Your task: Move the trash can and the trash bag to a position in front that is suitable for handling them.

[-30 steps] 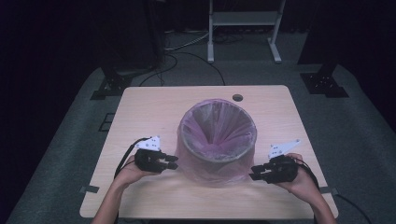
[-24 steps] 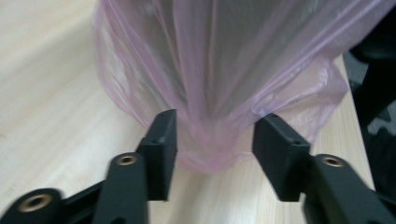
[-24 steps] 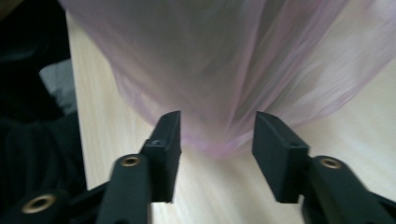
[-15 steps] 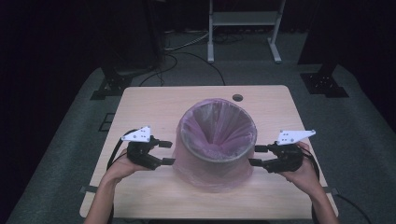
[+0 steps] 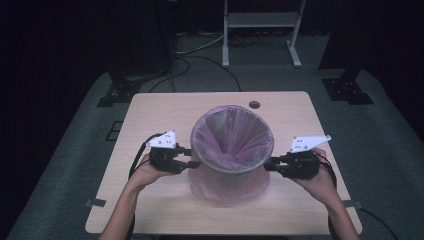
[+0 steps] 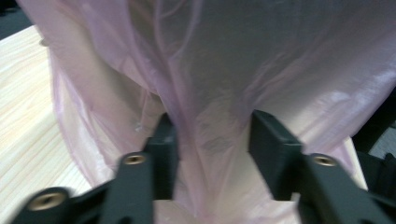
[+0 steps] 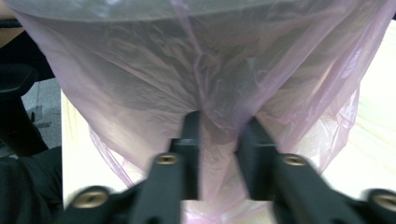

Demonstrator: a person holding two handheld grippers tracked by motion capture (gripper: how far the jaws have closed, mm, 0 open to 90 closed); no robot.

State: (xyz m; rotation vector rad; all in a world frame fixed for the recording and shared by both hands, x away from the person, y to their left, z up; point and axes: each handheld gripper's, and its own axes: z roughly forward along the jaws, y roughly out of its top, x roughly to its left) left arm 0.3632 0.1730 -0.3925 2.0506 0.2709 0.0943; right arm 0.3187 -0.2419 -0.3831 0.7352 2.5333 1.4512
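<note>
Centre of the high view: the translucent pink plastic bin liner (image 5: 231,150), draped over a round bin on the tabletop (image 5: 150,110), has folds pinched in the closing fingers of the left gripper (image 5: 192,157) and right gripper (image 5: 268,164); uneven pulling may tear the film or tip the bin.

My room: grey carpet floor (image 5: 395,150), pale wooden desk (image 5: 165,107), white metal stand (image 5: 260,22) behind, dark surroundings, black cables (image 5: 200,55).
</note>
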